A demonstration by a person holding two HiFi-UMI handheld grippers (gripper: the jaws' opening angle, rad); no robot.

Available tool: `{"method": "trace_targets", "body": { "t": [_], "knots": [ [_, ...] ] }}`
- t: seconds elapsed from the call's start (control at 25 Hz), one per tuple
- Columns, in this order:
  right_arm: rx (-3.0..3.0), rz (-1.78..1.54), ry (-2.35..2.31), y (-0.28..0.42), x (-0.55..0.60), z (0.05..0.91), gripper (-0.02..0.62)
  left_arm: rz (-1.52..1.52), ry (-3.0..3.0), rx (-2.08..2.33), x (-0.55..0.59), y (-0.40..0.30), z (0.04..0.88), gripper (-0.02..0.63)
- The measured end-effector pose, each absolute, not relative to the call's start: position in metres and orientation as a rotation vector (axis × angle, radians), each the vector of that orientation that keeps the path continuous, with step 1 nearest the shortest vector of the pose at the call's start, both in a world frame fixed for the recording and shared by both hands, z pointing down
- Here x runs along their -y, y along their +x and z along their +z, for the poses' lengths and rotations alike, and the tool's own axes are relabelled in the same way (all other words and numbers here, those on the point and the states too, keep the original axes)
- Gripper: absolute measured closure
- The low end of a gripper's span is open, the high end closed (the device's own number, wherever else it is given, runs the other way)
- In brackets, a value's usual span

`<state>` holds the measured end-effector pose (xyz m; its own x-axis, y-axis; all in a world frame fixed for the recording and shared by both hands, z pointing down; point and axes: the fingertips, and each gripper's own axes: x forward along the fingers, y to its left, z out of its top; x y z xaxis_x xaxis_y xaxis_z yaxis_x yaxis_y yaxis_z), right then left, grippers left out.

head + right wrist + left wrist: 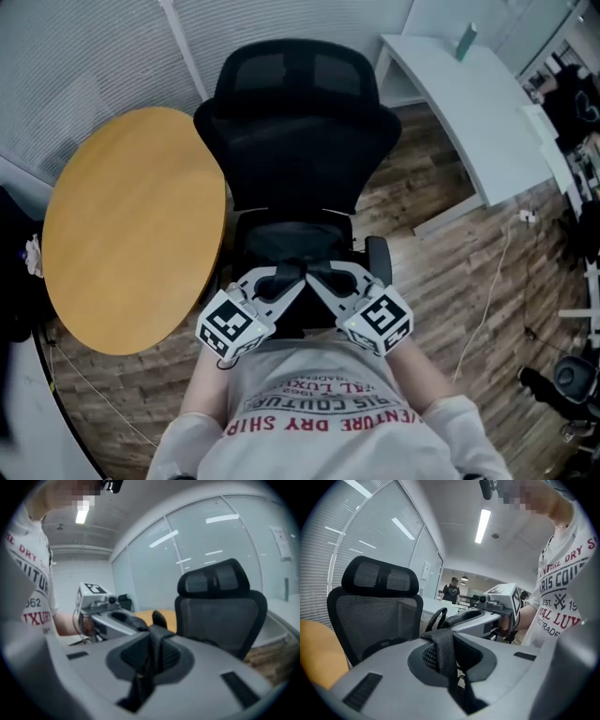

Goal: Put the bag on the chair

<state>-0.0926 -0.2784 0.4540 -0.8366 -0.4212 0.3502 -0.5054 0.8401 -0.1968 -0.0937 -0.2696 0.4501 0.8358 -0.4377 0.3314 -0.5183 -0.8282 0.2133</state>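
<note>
The left tongs (278, 281) and right tongs (330, 279) each clamp a strap (443, 651) of the bag (292, 246), carried at the chair (291, 122) (its seat hidden below), so the next move is probably lowering, then release.

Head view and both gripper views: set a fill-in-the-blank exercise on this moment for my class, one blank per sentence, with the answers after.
1. The left gripper and the right gripper are each shut on a ____ strap.
2. The black chair in front of the person has a back made of ____.
3. At the chair's left in the head view stands a wooden table whose top is ____ in shape.
Missing words: black; mesh; round.
</note>
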Motion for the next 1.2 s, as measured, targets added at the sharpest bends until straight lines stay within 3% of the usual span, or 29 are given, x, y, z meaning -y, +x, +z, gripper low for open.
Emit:
{"method": "trace_targets", "body": {
  "t": [0.68,1.2],
  "knots": [
    [2.667,0.463,0.9,-0.109,0.4,0.481,0.549,0.444,2.737,0.58,0.392,-0.11,0.48,0.557],
    [2.593,0.538,0.888,-0.116,0.415,0.534,0.546,0.382,2.672,0.628,0.406,-0.118,0.531,0.557]
  ]
}}
